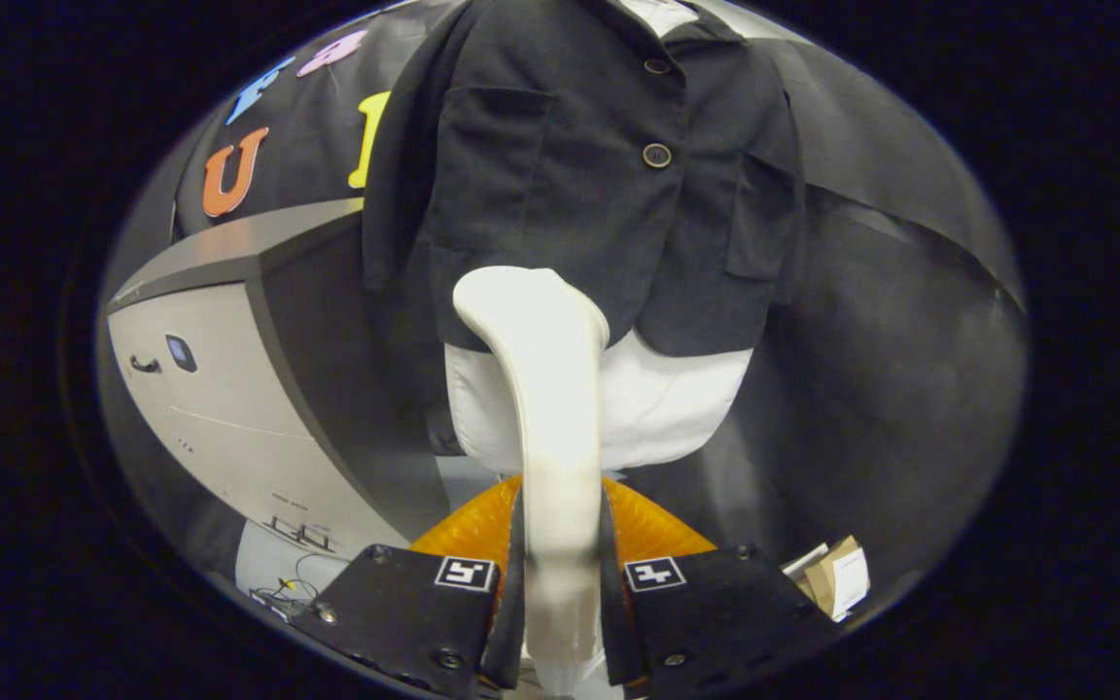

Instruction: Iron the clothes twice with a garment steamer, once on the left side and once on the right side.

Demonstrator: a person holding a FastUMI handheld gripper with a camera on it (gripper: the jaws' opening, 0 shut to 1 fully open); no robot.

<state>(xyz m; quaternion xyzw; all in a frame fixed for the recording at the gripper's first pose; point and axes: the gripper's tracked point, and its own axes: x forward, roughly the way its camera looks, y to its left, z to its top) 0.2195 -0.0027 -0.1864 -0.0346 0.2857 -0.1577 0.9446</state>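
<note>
Far left: a grey appliance cabinet with a small dark handle and a small window on its front, standing against the booth wall.
Near left, low: loose cables on the floor beside the cabinet's foot.
Centre, near: the gripper has both fingers pressed against the handle of the garment steamer, one on each side, clamped on it.
Centre: the steamer's pale handle rises from between the fingers and curves to a rounded head, which lies at the lower hem of the jacket, left of its middle.
Centre, far: a dark jacket with two buttons and flap pockets, worn over a white mannequin torso that shows below the hem.
Near right, low: a cardboard box on the floor, just right of the right finger.
</note>
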